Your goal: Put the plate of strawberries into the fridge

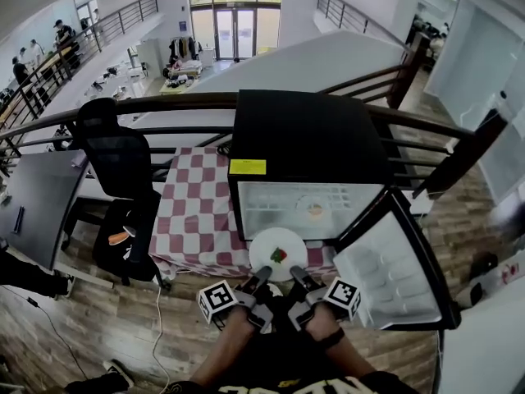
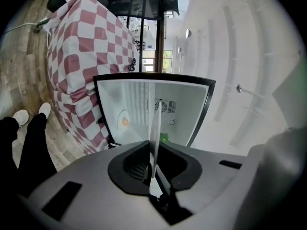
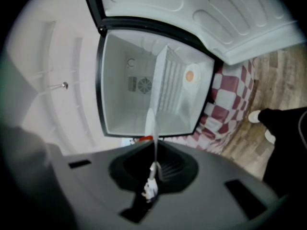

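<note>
Plate of strawberries (image 1: 264,245): it is carried level in the air, just in front of the fridge's open mouth and above the front edge of the table (image 1: 193,220). It is not yet inside.
Strawberry (image 1: 279,255): one red fruit with a green leaf shows near the plate's middle. Keeping the plate flat looks meant to stop it rolling.
Left gripper (image 1: 264,274): its jaws are clamped on the near rim of the plate, left of centre. In the left gripper view the rim runs edge-on as a thin white line between them.
Right gripper (image 1: 295,274): it is clenched on the same near rim, right of centre, with the rim pinched thin between its jaws.
Why two grips: holding the rim at two points side by side likely keeps the plate from tipping, and it leaves the far edge free to go in first.
Fridge (image 1: 308,138): it stands at the table's front right corner, with its cavity facing the person.
Door (image 1: 394,269): it is swung wide to the right, clear of the way in.
Small dish (image 1: 314,212): it sits inside the fridge with something orange on it, so the plate probably needs a bare spot beside it.
Step in hand: the approach to the opening.
</note>
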